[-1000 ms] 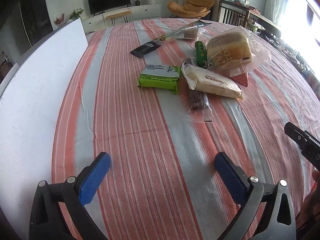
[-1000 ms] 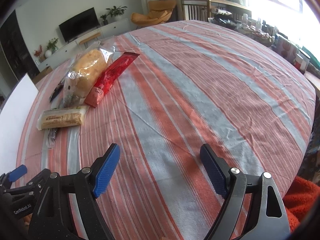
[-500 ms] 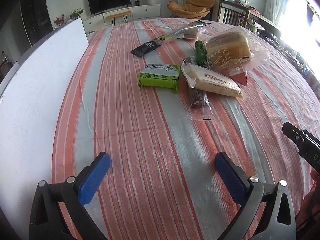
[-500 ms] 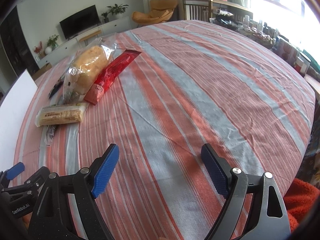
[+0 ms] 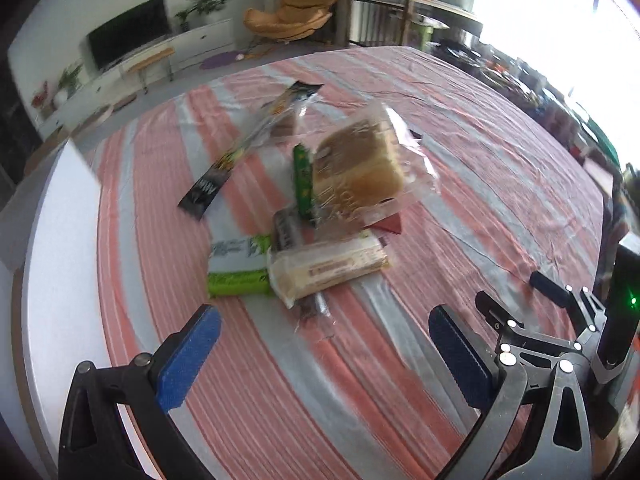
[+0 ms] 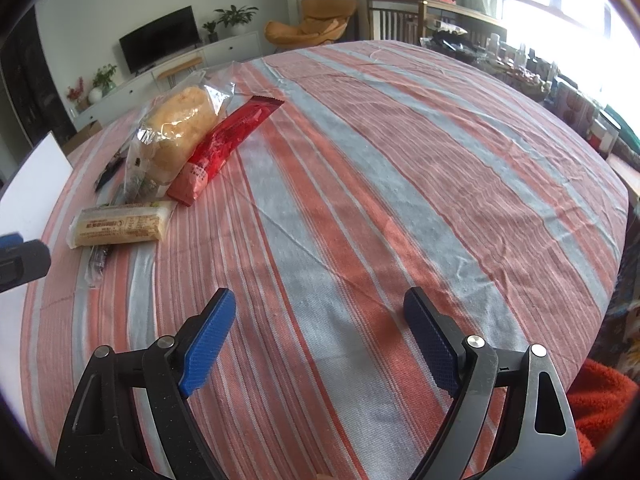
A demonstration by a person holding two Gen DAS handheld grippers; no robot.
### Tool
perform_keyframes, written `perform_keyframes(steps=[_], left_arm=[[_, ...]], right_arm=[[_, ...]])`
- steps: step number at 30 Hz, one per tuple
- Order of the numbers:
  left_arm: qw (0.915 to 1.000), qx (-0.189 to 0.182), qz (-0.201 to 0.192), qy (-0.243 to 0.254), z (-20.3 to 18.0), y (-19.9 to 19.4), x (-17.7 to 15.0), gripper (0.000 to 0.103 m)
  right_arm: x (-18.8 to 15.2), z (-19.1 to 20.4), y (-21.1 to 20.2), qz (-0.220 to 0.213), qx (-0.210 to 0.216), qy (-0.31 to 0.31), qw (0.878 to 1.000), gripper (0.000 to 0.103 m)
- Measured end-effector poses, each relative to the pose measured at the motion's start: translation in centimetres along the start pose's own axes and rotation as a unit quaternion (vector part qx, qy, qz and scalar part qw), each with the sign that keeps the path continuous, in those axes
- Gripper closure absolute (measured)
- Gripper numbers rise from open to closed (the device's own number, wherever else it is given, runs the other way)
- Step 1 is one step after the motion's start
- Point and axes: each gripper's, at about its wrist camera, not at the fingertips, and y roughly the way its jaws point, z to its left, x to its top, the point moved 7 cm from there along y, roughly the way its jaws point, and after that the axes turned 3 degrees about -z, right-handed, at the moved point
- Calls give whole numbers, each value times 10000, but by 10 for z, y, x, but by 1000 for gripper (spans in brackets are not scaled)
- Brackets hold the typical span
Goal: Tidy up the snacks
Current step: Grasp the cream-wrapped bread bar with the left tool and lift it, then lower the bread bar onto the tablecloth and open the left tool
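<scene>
The left tool (image 5: 324,348) was wide open and held nothing. The right tool (image 6: 320,340) was wide open and empty too. The snacks lay in a pile on the striped tabletop (image 6: 400,160): bagged bread (image 5: 356,164) on top, a green pack (image 5: 236,280) beside a long bread pack (image 5: 328,268).

White wall, television (image 6: 160,42), orange armchair (image 6: 310,24), bright window (image 6: 560,4)

The right gripper (image 6: 320,344) hangs wide open over the striped tablecloth (image 6: 400,160), snacks (image 6: 176,148) far left.
</scene>
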Motion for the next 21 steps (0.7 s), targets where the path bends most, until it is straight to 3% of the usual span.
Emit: perform_keyframes(steps=[5,8,10,12,16,21], left_arm=[[9872,336,244,1542,-27,41,18,1],[9800,387,560,1869,-28,61,15,21],[9794,275,729,1863,-28,66,7,56],[9816,101,764,1746,-30,64,1,72],[9893,86,594,1329,-30,49,-15,73],[9986,28,435,290,-18,15,-42,73]], right_arm=[[0,-2,-2,-22,137,133,9998,15],[2,-5,-3,-49,257,261,9993,15],[2,-5,-3,-57,274,288,9992,15],[2,-4,-3,-48,224,238,9995,15],[2,-2,-2,-25,164,158,9997,14],[3,-5,-3,-48,274,275,9992,14]])
